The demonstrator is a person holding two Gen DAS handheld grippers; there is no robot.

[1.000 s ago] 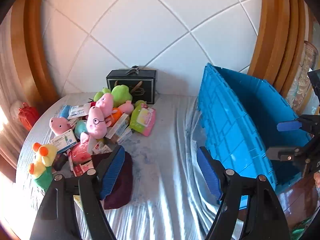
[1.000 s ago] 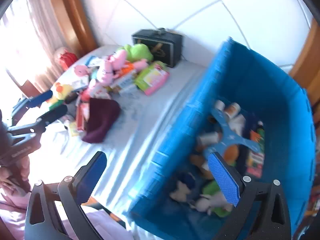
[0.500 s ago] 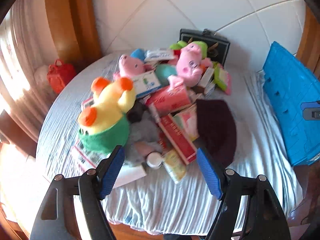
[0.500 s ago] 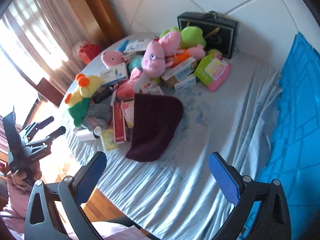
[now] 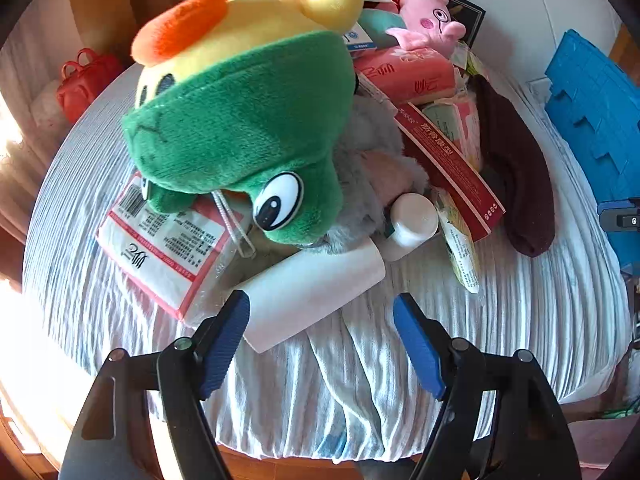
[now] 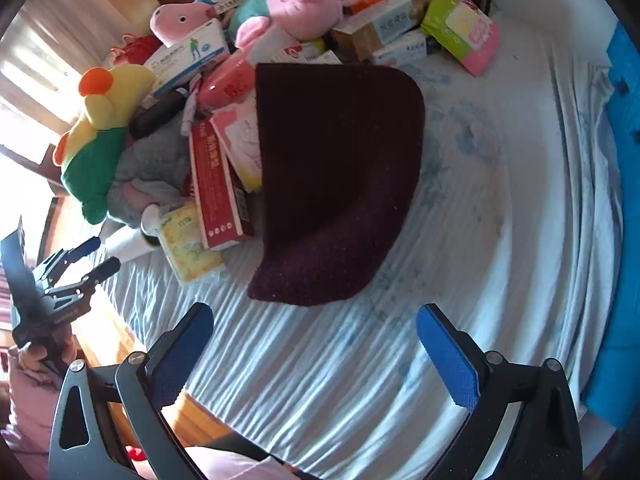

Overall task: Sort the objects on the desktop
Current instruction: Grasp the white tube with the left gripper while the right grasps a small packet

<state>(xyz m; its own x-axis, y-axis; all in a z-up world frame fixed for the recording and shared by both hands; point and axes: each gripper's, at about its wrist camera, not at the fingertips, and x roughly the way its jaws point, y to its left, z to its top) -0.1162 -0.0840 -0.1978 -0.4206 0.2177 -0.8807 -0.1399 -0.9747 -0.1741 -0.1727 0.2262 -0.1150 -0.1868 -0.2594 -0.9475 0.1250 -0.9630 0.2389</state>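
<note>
Both tools hang empty above the cluttered surface (image 6: 500, 240), each pitched steeply down at the pile, which reads as lining up a pick rather than carrying anything. The left hand-held gripper (image 5: 322, 334) has its jaws spread wide with nothing between the pads; just ahead of it lies a white bottle (image 5: 316, 280) on its side, and directly beyond that the green-and-yellow plush (image 5: 240, 120) sprawls over a tissue pack (image 5: 168, 248) — the bottle looks like the likeliest target, being nearest and unburied. The right hand-held gripper (image 6: 316, 344) is likewise wide and empty, with the dark maroon cloth (image 6: 340, 184) straight in front of its jaws. The blue crate (image 5: 596, 108), off to the right of the left tool, is presumably where sorted items go, so everything ahead of the jaws is not yet sorted.
</note>
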